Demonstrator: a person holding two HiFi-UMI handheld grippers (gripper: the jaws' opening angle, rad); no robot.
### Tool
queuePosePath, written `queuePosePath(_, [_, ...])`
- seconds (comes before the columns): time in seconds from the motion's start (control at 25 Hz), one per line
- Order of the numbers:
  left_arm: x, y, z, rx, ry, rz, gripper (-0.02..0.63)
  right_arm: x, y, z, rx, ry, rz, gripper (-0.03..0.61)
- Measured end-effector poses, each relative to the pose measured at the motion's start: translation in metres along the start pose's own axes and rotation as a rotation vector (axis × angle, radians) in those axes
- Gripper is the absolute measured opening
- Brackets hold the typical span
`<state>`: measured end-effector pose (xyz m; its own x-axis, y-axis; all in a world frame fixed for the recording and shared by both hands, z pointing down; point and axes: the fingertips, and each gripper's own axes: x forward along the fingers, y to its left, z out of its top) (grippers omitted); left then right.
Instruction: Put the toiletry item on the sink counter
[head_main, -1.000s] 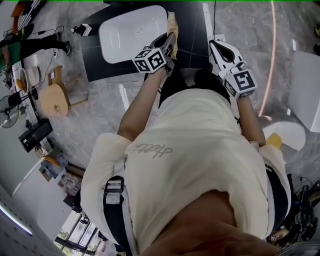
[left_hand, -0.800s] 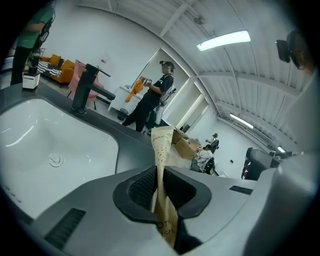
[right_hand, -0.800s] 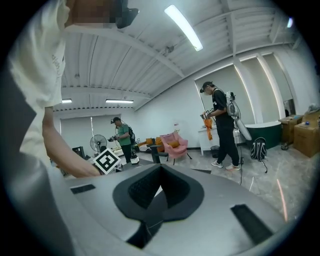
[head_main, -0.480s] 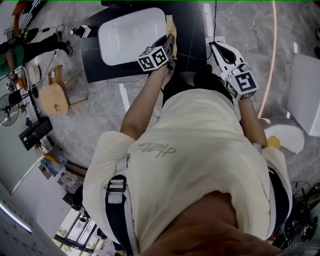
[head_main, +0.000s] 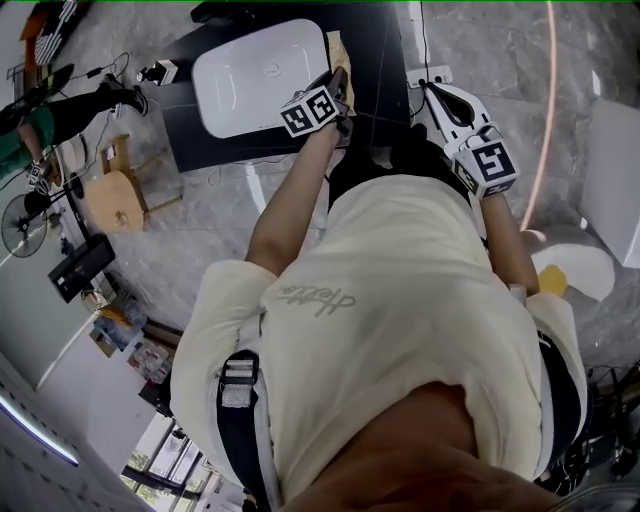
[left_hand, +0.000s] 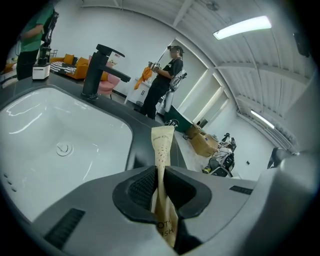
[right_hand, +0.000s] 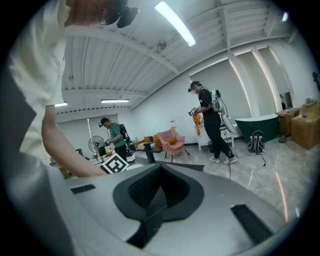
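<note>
Since a second ago the left gripper has travelled forward, away from the person's body and further over the vanity; the right one has barely shifted. The left gripper's ribbed pads are clamped on a tan kraft-paper toiletry sachet, pinched about midway along its length. Its crimped top stands up and forward of the jaws, while its printed lower end is tucked back inside them. The print is mostly hidden, so I cannot read what it contains. The right gripper is clenched on nothing, its pads meeting, and is held off to the right of the counter.

From the head view, the sachet hangs over the narrow strip of dark counter just to the right of the white basin. Whether it touches the surface yet cannot be told. A black mixer tap stands at the basin's far rim, well apart from the packet.

The step in hand looks like the set-down. To do it well, the landing spot should be the flat dark strip, not the basin's rim, since a light paper packet could slip into the bowl from there. Tilting it down until it lies along the counter before letting go would stop it toppling. The jaws should part only once it is supported. Thin paper may cling to a ribbed pad, so a slow, straight withdrawal seems wise.
</note>
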<state>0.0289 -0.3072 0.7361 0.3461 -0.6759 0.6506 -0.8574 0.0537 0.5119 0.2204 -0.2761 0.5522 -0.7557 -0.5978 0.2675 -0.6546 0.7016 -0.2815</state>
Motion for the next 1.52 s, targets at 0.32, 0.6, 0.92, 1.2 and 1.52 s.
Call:
queuePosePath(0.32, [0.020, 0.001, 0.001, -0.002, 0.040, 0.045, 0.125, 0.010, -0.013, 0.004, 0.020, -0.013, 0.007, -0.006])
queuePosePath(0.6, [0.020, 0.006, 0.001, -0.012, 0.049, 0.072, 0.129, 0.011, -0.016, 0.002, 0.037, -0.019, 0.004, -0.006])
queuePosePath(0.92, [-0.002, -0.004, 0.004, -0.016, 0.022, 0.044, 0.129, 0.007, -0.008, 0.000, 0.043, -0.015, 0.017, -0.006])
queuePosePath(1.2, [-0.040, -0.004, 0.028, 0.148, -0.058, -0.014, 0.129, 0.018, 0.017, 0.003, 0.018, -0.020, 0.014, -0.006])
queuePosePath(1.52, [-0.100, -0.044, 0.062, 0.330, -0.125, -0.247, 0.122, 0.022, 0.063, 0.022, -0.021, -0.031, -0.028, -0.006])
